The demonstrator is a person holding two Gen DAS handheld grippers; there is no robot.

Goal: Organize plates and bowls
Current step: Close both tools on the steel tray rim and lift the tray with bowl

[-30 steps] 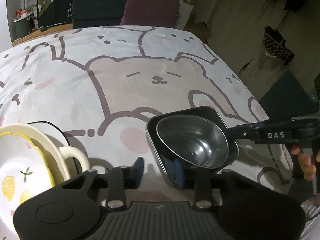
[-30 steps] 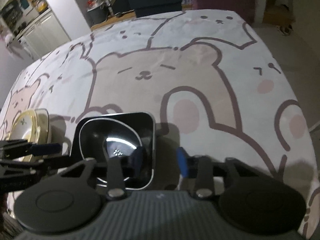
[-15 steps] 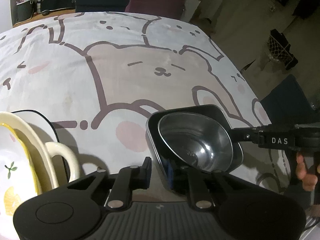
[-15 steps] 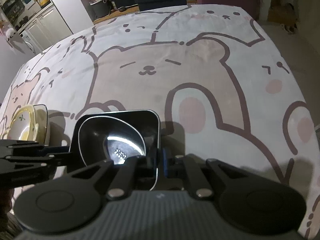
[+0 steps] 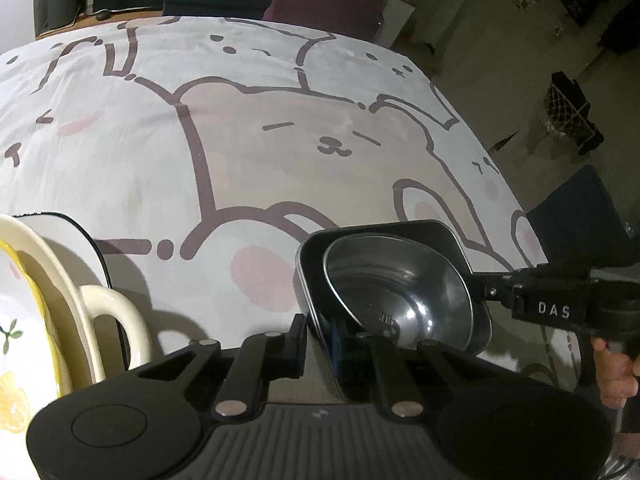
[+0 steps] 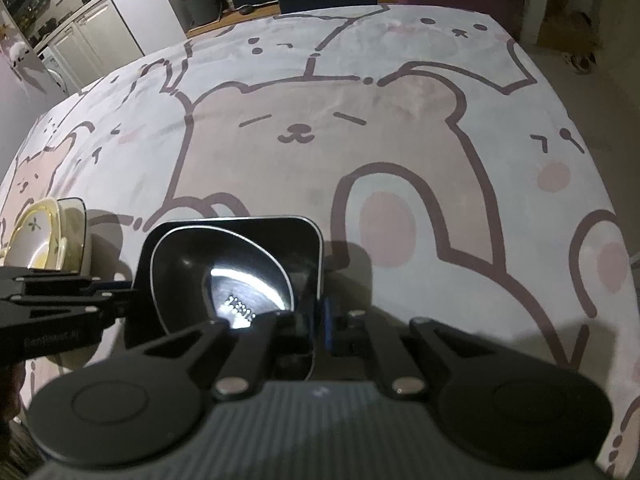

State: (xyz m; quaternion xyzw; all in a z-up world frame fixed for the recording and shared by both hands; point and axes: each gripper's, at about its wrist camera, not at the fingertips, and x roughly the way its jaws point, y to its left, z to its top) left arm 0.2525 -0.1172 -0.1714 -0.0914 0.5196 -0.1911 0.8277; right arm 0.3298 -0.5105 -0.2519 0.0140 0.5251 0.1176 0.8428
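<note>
A black square dish (image 5: 380, 227) holds a steel bowl (image 5: 400, 280) near the front of the table. My left gripper (image 5: 316, 340) straddles the dish's left rim, its jaws closing with the pads against the wall. In the right wrist view, my right gripper (image 6: 316, 320) is shut on the right rim of the square dish (image 6: 240, 222), beside the steel bowl (image 6: 248, 280). Each gripper shows in the other's view, the right gripper (image 5: 480, 280) and the left gripper (image 6: 132, 288). I cannot tell whether the dish rests on the cloth.
A stack of cream dishes (image 5: 40, 280) with a lemon pattern and a loop handle (image 5: 116, 308) stands close left of the square dish, the same stack (image 6: 44, 236) in the right wrist view. A bear-print tablecloth (image 5: 280, 140) covers the table. A hand (image 5: 612, 372) holds the right gripper.
Both grippers have gone from standing apart around the square dish's rims to closing on them, the right one first and fully. The dish and bowl have hardly shifted.
</note>
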